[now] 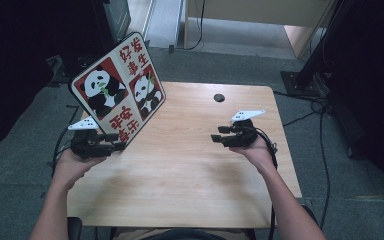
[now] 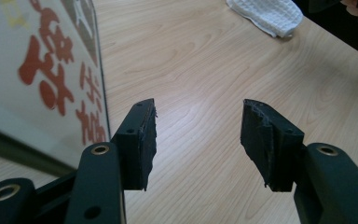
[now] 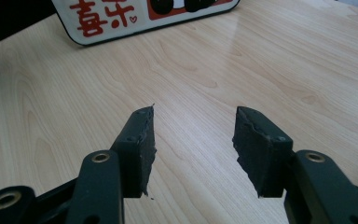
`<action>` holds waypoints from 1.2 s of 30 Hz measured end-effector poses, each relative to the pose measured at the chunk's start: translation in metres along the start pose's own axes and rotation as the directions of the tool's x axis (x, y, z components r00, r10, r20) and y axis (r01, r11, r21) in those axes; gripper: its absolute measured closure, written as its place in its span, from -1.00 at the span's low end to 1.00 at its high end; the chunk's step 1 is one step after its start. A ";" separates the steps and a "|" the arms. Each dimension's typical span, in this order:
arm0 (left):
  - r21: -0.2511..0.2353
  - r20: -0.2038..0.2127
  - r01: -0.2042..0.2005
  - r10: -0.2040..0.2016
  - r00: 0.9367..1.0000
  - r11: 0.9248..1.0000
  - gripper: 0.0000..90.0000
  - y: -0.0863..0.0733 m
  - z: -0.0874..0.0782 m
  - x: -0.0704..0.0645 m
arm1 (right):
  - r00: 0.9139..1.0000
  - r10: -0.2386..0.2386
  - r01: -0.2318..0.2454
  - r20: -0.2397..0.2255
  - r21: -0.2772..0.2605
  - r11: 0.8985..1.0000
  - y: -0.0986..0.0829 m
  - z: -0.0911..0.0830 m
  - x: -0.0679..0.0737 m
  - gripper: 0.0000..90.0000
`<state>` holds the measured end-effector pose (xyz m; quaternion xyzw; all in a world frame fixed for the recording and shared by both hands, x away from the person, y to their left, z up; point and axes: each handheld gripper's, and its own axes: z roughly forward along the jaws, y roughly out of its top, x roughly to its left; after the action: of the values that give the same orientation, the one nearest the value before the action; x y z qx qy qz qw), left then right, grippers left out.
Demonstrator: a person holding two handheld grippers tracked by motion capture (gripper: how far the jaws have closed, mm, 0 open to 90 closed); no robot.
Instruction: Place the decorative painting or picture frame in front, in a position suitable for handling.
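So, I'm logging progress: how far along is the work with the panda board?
Done: the panda board stands tilted at the table's left edge. In hand: nothing; the left gripper is open beside it, and the right gripper is open over wood. Left: probably gripping the board.

I see the panda board [image 1: 118,87] in the upper left of the high view: a white, black-rimmed, round-cornered panel with two pandas on red squares and red Chinese characters, standing tilted on its lower edge on the surface.
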<state>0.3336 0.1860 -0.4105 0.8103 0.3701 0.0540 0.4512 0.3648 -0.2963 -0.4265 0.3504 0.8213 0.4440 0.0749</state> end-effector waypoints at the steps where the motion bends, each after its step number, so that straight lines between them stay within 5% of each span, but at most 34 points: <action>1: 0.001 -0.004 0.000 0.000 1.000 1.000 0.01 -0.001 -0.002 0.001 | 1.000 -0.009 0.009 -0.001 -0.001 1.000 0.000 0.001 0.000 0.07; 20: -0.023 -0.112 0.085 -0.087 0.990 0.996 0.01 -0.013 -0.031 0.033 | 0.999 -0.032 0.032 -0.003 0.022 0.999 -0.002 0.004 0.004 0.09; 28: -0.037 -0.122 0.125 -0.128 0.984 0.992 0.01 0.001 -0.037 0.045 | 0.999 -0.042 0.042 0.013 0.037 0.998 -0.005 0.002 0.007 0.03; 36: -0.020 -0.139 0.122 -0.124 0.983 0.992 0.01 0.027 -0.044 0.057 | 0.999 -0.033 0.031 0.037 0.048 0.998 -0.011 -0.003 0.004 0.02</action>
<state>0.3705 0.2450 -0.3780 0.7775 0.4499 0.0846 0.4312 0.3544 -0.2997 -0.4325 0.3472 0.8355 0.4164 0.0894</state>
